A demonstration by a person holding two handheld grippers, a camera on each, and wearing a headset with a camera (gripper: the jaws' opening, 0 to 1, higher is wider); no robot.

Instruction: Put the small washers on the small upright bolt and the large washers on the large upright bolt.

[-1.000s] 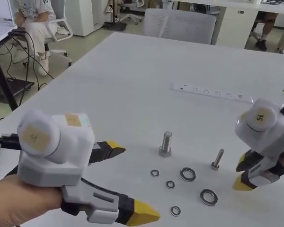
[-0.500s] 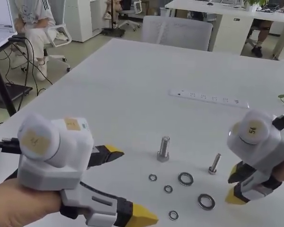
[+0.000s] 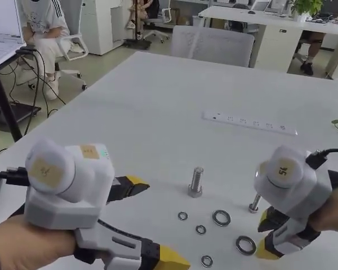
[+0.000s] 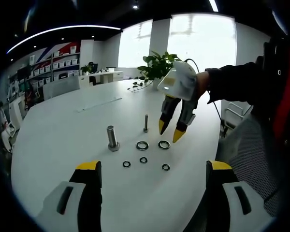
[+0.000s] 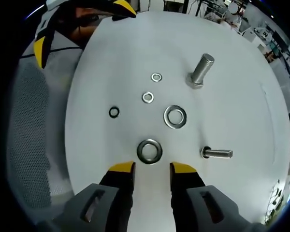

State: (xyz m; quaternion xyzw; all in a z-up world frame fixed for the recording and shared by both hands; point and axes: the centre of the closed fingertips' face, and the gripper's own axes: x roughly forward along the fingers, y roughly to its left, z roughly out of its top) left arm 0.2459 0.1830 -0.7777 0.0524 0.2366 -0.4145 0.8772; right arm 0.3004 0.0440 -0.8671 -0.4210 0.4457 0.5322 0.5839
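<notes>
While the left gripper [image 3: 155, 222] hovers at the near left, jaws spread wide with nothing between them, much as a second ago, the work lies to its right. Three small washers [image 3: 200, 229] lie flat on the white table [image 3: 158, 112], and the large bolt [image 3: 196, 181] stands on its head just behind them. Further right lie the far large washer [image 3: 221, 217] and the near large washer [image 3: 245, 244], with the small bolt [image 3: 253, 203] upright behind them. The right gripper [image 3: 266, 236] has come in from the right, past the small bolt, and dropped toward the near large washer. Its jaws are parted and empty, and in the right gripper view the ring sits just ahead of the tips. The first pick looks about to begin, as no washer is on a bolt yet.
</notes>
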